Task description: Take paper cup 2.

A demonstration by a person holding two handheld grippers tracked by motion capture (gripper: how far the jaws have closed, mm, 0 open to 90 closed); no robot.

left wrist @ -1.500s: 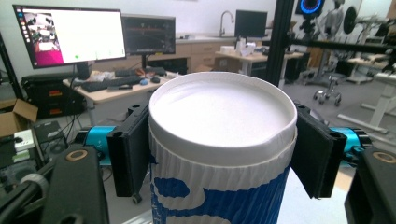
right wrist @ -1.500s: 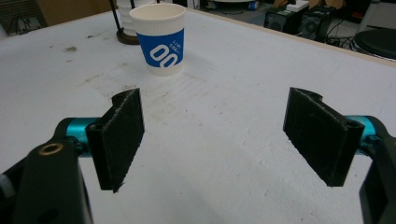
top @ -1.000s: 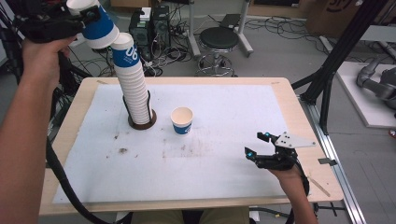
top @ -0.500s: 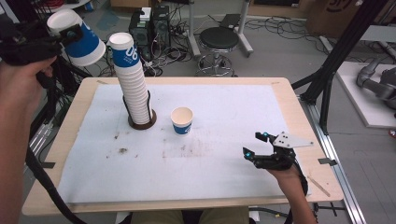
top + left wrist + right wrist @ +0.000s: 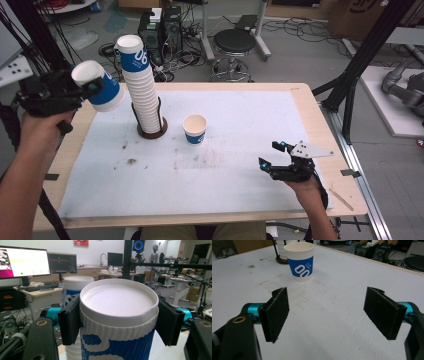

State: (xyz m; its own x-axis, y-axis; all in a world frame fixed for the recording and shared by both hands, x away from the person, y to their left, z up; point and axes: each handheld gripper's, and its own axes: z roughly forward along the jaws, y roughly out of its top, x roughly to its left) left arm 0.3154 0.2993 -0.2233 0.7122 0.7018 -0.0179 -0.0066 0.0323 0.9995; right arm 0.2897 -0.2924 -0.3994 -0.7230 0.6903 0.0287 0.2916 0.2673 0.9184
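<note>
My left gripper (image 5: 82,90) has its jaws clamped on a blue-and-white paper cup (image 5: 100,86) just under the rim, holding it tilted in the air left of the tall cup stack (image 5: 142,90) on the white mat (image 5: 240,170). My right gripper (image 5: 277,160) rests low near the mat's right edge, jaws wide apart with nothing between them, facing a single upright cup (image 5: 195,129) well apart from it.

Both grippers: black bodies, flat black jaws w/ rough pads, teal mounts behind, brass screw heads. Right gripper (image 5: 272,156) carries grey 3-cornered plate, small teal lights. Left gripper (image 5: 87,87) black, black cable. Arms bare, no sleeves.
</note>
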